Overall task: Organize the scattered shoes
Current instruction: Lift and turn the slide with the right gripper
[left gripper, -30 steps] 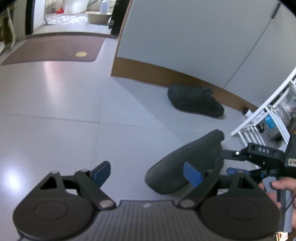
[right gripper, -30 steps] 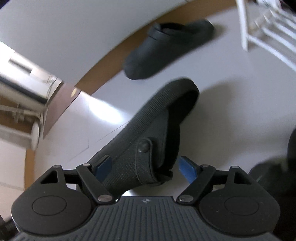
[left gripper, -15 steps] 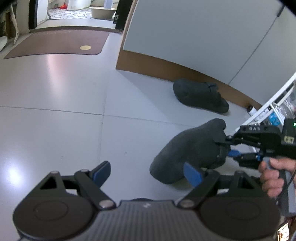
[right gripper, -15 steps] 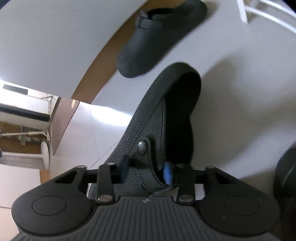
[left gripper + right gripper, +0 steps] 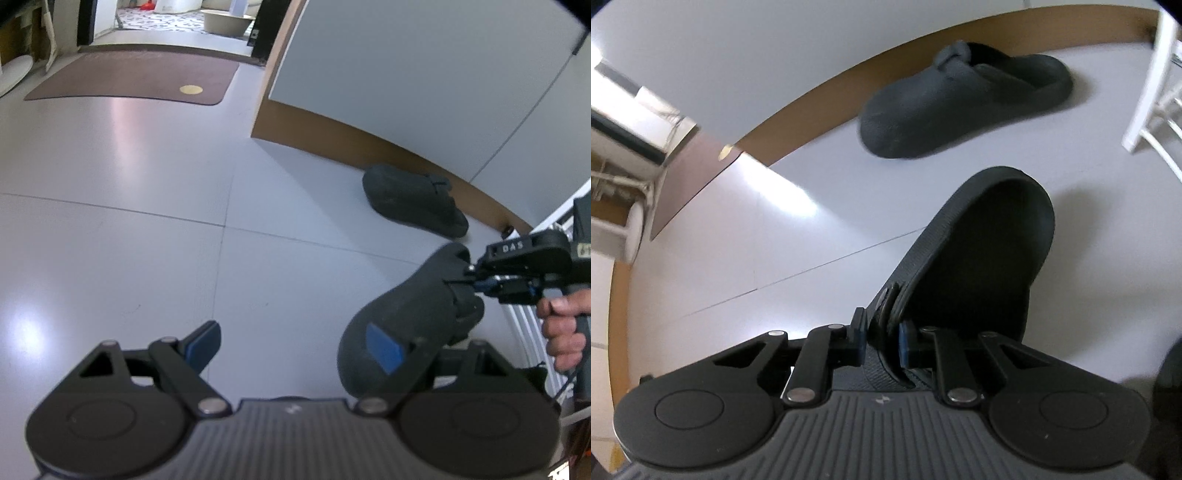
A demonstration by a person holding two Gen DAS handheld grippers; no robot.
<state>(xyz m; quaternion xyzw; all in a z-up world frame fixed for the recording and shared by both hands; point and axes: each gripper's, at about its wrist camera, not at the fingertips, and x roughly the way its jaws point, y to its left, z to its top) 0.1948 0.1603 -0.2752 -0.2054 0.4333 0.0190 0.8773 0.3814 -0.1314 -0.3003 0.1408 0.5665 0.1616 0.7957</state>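
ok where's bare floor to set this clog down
Bare tiles run wide between the brown mat and the left claw, which is open. A narrower strip lies between the held clog and the other clog by the baseboard. It is crowded near the white rack.

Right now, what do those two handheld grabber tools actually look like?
Both are matte black plastic: the left gripper and right gripper have two round housings, a ribbed grey centre, silver pivot pins and blue finger pads. The right one bears white lettering "DAS".
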